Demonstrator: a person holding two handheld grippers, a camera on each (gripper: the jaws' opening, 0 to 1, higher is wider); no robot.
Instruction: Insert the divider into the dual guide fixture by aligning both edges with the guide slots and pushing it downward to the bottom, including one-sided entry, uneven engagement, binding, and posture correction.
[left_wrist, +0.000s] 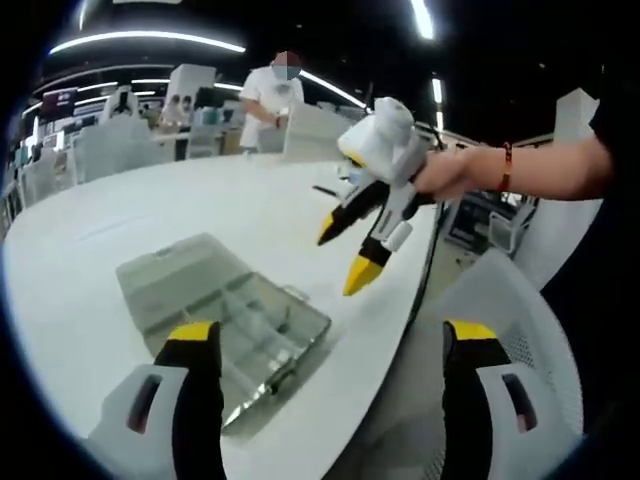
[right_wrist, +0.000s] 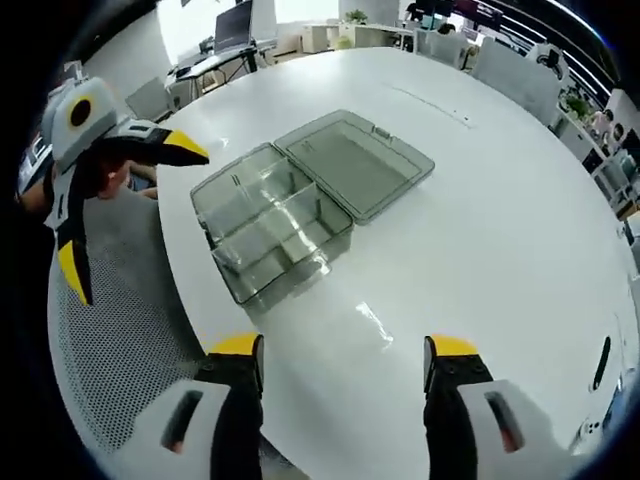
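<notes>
Right gripper view: right gripper (right_wrist: 343, 362) fingers spread wide, nothing between them, hovering above the white table (right_wrist: 480, 230). Clear plastic box (right_wrist: 270, 225) sits beyond the fingertips near the table edge, lid (right_wrist: 355, 165) flipped flat open on its far side. A clear divider stands inside the box. Left gripper (right_wrist: 125, 205) is off the table edge beside the box, fingers apart and empty. Left gripper view: left gripper (left_wrist: 335, 345) fingers released, box (left_wrist: 250, 335) just past them, right gripper (left_wrist: 350, 250) held by a hand (left_wrist: 445, 172) above the box.

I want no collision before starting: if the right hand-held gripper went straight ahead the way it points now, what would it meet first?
Probably the clear box, open on the white table ahead of the right hand-held gripper; depth is unclear.
</notes>
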